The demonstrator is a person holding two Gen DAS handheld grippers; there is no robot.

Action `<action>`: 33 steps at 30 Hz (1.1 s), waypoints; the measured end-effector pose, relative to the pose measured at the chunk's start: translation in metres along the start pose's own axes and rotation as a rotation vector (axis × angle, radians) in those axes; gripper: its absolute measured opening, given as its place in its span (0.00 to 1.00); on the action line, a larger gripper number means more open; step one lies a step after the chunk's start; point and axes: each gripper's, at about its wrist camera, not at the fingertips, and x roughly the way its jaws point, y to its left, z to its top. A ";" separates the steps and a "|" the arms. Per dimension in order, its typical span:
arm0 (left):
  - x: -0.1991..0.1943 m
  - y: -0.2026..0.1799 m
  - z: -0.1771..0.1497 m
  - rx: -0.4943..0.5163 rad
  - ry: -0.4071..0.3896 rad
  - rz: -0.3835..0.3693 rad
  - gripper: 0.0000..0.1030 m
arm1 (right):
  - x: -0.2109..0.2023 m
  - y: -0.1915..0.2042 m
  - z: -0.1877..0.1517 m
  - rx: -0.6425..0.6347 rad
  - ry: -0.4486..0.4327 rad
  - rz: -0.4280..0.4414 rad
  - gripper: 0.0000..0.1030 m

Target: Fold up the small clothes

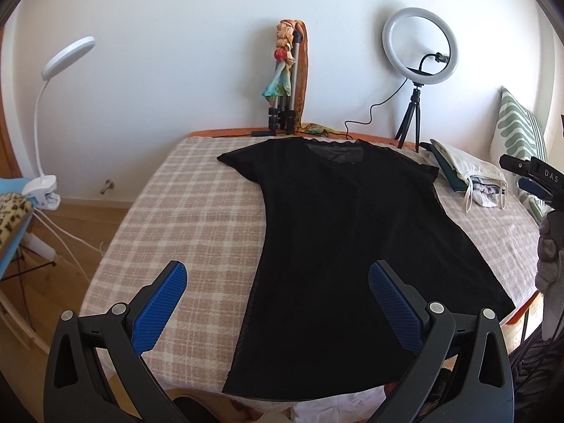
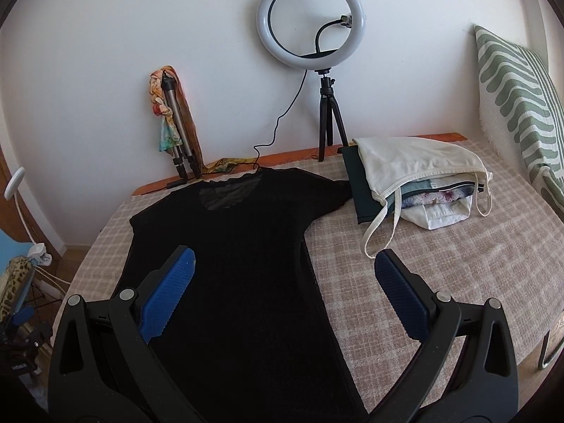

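A black top (image 1: 338,232) lay spread flat at the centre of the frame on a checked blanket (image 1: 183,211). The left gripper (image 1: 276,275) and right gripper (image 2: 285,264) hung above it, fingers wide apart, holding nothing. Folded clothes (image 2: 416,179) sat upper right.

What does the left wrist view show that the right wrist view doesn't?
Only the left wrist view shows the right claw from outside, at its right edge, and the full clip-on lamp head. Only the right wrist view shows the whole green striped pillow and the floral cloth inside the white bag. Both show the black top spread flat on the checked blanket, the ring light, and open claws hovering.
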 end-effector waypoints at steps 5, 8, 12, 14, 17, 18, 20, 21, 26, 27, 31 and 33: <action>0.004 0.025 -0.019 -0.067 0.044 -0.033 0.98 | 0.019 0.026 0.020 0.003 0.056 0.122 1.00; 0.008 0.036 -0.032 -0.101 0.080 -0.038 0.87 | 0.031 0.049 0.040 -0.054 0.068 0.185 1.00; 0.017 0.045 -0.045 -0.145 0.139 -0.042 0.80 | 0.050 0.087 0.066 -0.149 0.084 0.244 0.96; 0.021 0.045 -0.050 -0.139 0.154 -0.043 0.76 | 0.062 0.110 0.076 -0.179 0.102 0.281 0.96; 0.028 0.042 -0.057 -0.116 0.182 -0.043 0.66 | 0.087 0.142 0.088 -0.201 0.144 0.318 0.95; 0.031 0.043 -0.059 -0.118 0.194 -0.050 0.63 | 0.096 0.154 0.091 -0.215 0.157 0.327 0.94; 0.037 0.047 -0.064 -0.137 0.217 -0.067 0.62 | 0.116 0.180 0.095 -0.254 0.182 0.330 0.88; 0.039 0.049 -0.066 -0.146 0.227 -0.079 0.62 | 0.127 0.192 0.096 -0.274 0.192 0.330 0.87; 0.044 0.053 -0.072 -0.151 0.242 -0.082 0.53 | 0.182 0.249 0.092 -0.323 0.283 0.356 0.85; 0.045 0.056 -0.074 -0.163 0.248 -0.091 0.52 | 0.195 0.260 0.091 -0.335 0.306 0.361 0.83; 0.049 0.067 -0.076 -0.238 0.250 -0.152 0.43 | 0.236 0.295 0.077 -0.382 0.365 0.359 0.78; 0.049 0.069 -0.076 -0.252 0.247 -0.158 0.36 | 0.258 0.310 0.068 -0.400 0.394 0.345 0.77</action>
